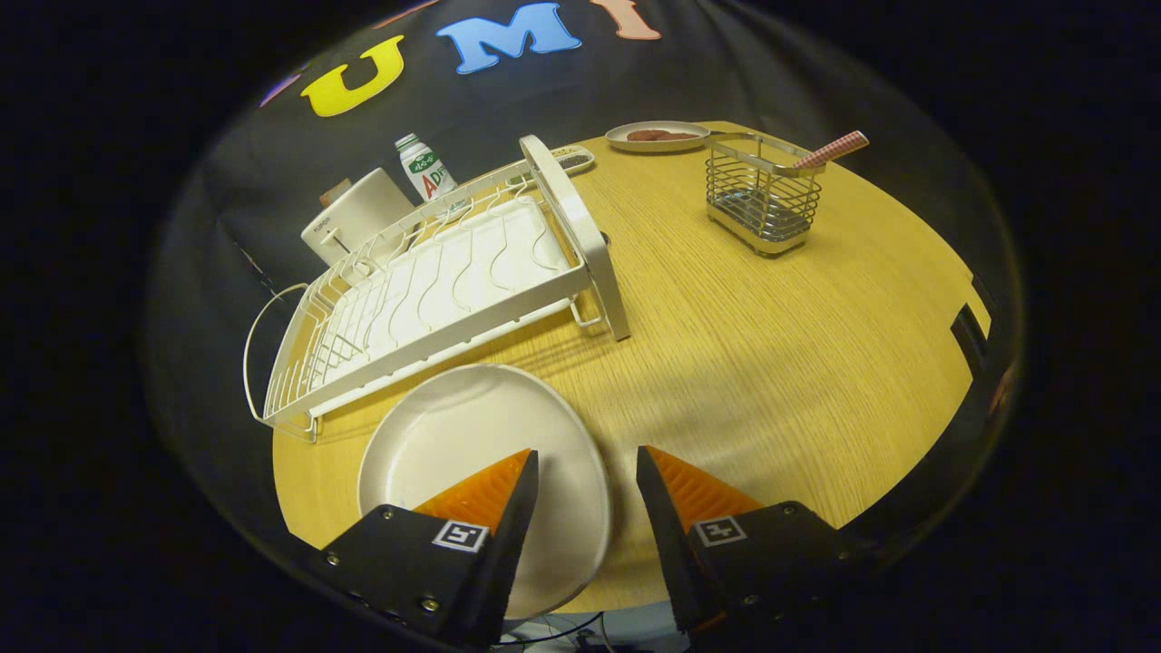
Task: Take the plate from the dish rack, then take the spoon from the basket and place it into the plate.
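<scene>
Surface: wooden table (771,345)
Plate (472,444): flat on table, beside dish rack (435,281)
Spoon (830,151): in wire basket (762,199)
Gripper (585,472): fingers apart, empty, over plate's edge

Tabletop layout ahead of me

Plate (472,444) lies on the tabletop (771,345) under my parted jaws; rack (435,281) just behind it, basket (762,199) holding spoon (830,151) far right.

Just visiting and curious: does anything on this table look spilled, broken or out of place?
Nothing stands out. The plate lies flat beside the empty dish rack, the spoon leans in its basket, and the hand-held gripper is open.
</scene>
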Available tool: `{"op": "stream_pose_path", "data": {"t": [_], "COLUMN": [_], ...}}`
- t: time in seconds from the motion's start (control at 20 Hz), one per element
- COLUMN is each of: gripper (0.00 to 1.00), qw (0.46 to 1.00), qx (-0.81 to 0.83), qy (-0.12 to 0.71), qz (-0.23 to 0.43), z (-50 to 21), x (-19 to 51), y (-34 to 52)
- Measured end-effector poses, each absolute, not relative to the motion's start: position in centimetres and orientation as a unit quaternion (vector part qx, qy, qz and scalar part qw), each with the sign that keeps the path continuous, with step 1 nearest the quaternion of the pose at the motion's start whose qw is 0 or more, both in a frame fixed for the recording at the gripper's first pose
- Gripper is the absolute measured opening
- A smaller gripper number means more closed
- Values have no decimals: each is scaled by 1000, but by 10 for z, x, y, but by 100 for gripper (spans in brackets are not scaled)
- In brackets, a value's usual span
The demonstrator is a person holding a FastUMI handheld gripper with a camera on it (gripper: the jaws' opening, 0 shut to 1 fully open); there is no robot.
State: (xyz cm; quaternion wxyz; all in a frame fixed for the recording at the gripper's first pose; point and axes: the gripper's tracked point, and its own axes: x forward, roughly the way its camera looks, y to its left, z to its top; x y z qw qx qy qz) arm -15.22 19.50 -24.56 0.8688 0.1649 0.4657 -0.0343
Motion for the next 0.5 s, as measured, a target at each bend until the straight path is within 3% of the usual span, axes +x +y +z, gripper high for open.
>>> {"op": "stream_pose_path", "data": {"t": [0.5], "gripper": [68], "qw": [876], "qx": [161], "qy": [452], "qz": [-51], "z": [-238], "x": [-139], "y": [187]}}
